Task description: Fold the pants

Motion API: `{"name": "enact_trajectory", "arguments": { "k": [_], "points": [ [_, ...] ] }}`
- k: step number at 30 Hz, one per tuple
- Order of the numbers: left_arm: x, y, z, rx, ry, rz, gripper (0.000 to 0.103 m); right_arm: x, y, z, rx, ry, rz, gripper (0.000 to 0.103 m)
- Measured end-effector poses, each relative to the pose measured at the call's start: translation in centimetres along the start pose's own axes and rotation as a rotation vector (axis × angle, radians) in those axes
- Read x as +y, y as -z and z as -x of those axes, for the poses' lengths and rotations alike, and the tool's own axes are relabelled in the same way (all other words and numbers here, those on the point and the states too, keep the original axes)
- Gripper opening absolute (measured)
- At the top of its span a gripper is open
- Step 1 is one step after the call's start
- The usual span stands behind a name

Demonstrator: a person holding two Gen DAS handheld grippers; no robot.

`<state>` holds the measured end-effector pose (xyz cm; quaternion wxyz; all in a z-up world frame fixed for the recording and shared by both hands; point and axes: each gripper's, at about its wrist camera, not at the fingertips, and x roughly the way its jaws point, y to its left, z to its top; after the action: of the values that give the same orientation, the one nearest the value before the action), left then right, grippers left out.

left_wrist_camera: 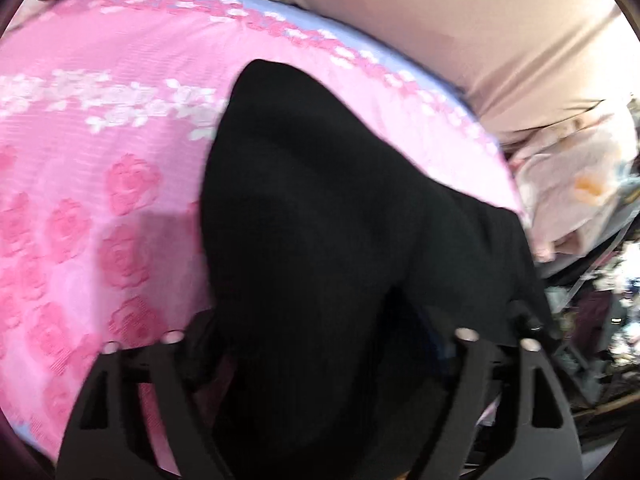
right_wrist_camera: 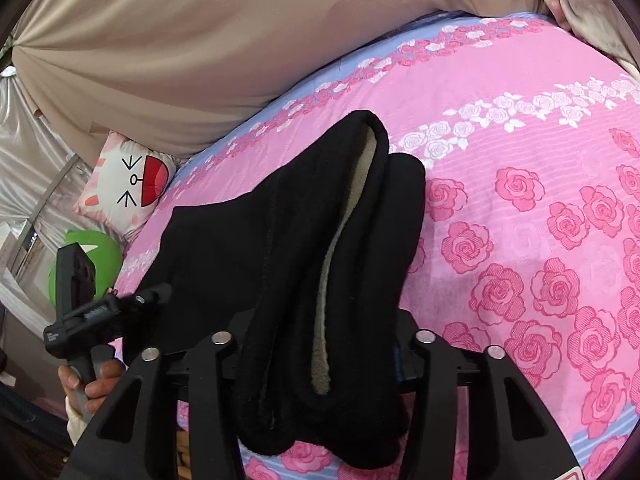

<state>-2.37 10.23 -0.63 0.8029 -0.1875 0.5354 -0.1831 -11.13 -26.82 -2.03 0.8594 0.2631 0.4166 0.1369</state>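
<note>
Rose-print bedspread (right_wrist_camera: 520,208) bears bunched black pants (right_wrist_camera: 304,248), seemingly fleece-lined.

The left wrist view is smeared by motion blur, so the roses on the pink bedspread (left_wrist_camera: 120,184) run soft and the clutter at its right edge (left_wrist_camera: 592,312) cannot be sorted into separate things. The black pants (left_wrist_camera: 320,240) cover the left gripper (left_wrist_camera: 320,344) between its fingers, hiding the pads; whether they press the cloth cannot be told. In the right wrist view the pants (right_wrist_camera: 280,240) likewise bury the right gripper (right_wrist_camera: 320,344) at its pads (only the finger frames show). The cat-face cushion (right_wrist_camera: 128,184) is partly cut by the bed's edge, the green thing (right_wrist_camera: 104,252) sits half behind the other gripper's handle, and the person's hand (right_wrist_camera: 92,384) is partly blocked.
</note>
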Motion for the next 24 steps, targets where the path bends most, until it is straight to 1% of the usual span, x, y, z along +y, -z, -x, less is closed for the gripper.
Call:
{"name": "enact_trajectory", "arguments": {
  "k": [1,2,3,4,5,6,7,8,9,11,13,14,16,21,24],
  "points": [
    [-0.1,-0.1,-0.3,-0.003,0.037,-0.014,0.090,-0.2,0.1,-0.2,0.005,-0.009,-0.017,0.056],
    [-0.3,-0.2,-0.6,-0.013,0.056,-0.028,0.090,-0.5,0.0,-0.5,0.013,-0.022,-0.034,0.057],
    [-0.5,-0.2,-0.8,-0.031,0.053,-0.042,0.089,-0.5,0.2,-0.7,0.012,-0.029,-0.045,0.058],
    [-0.8,-0.2,-0.9,-0.037,0.043,-0.052,0.085,-0.7,0.2,-0.8,0.013,-0.041,-0.052,0.058],
    [-1.0,-0.3,-1.0,-0.039,0.037,-0.049,0.066,-1.0,0.2,-0.9,0.009,-0.055,-0.062,0.056],
    [-0.9,-0.4,-1.2,-0.025,0.073,-0.023,0.054,-1.0,0.2,-0.9,0.003,-0.059,-0.067,0.055],
    [-0.9,-0.6,-1.2,-0.020,0.089,0.000,0.049,-0.8,0.2,-0.8,-0.002,-0.052,-0.055,0.049],
    [-1.1,-0.8,-1.0,-0.028,0.071,0.004,0.037,-0.4,0.2,-0.6,-0.012,-0.042,-0.037,0.045],
    [-1.6,-0.9,-0.5,-0.049,0.024,-0.012,0.031,-0.1,0.3,-0.4,-0.020,-0.037,-0.025,0.040],
    [-3.0,-1.0,0.3,-0.059,-0.041,-0.055,0.028,0.8,0.2,0.3,-0.043,-0.027,0.001,0.036],
    [-4.2,-1.1,0.8,-0.076,-0.105,-0.096,0.027,2.1,0.2,1.1,-0.067,-0.006,0.036,0.035],
    [-5.2,-1.1,1.3,-0.092,-0.144,-0.133,0.026,2.6,0.3,1.4,-0.081,0.002,0.053,0.035],
    [-6.5,-1.0,2.2,-0.119,-0.195,-0.180,0.026,3.6,0.3,2.2,-0.099,-0.003,0.074,0.035],
    [-9.6,-1.2,4.6,-0.221,-0.304,-0.303,0.026,5.7,0.0,3.9,-0.147,-0.002,0.130,0.035],
    [-11.0,-1.5,5.9,-0.272,-0.330,-0.341,0.026,6.5,-0.5,4.9,-0.180,-0.002,0.151,0.035]
  ]
}}
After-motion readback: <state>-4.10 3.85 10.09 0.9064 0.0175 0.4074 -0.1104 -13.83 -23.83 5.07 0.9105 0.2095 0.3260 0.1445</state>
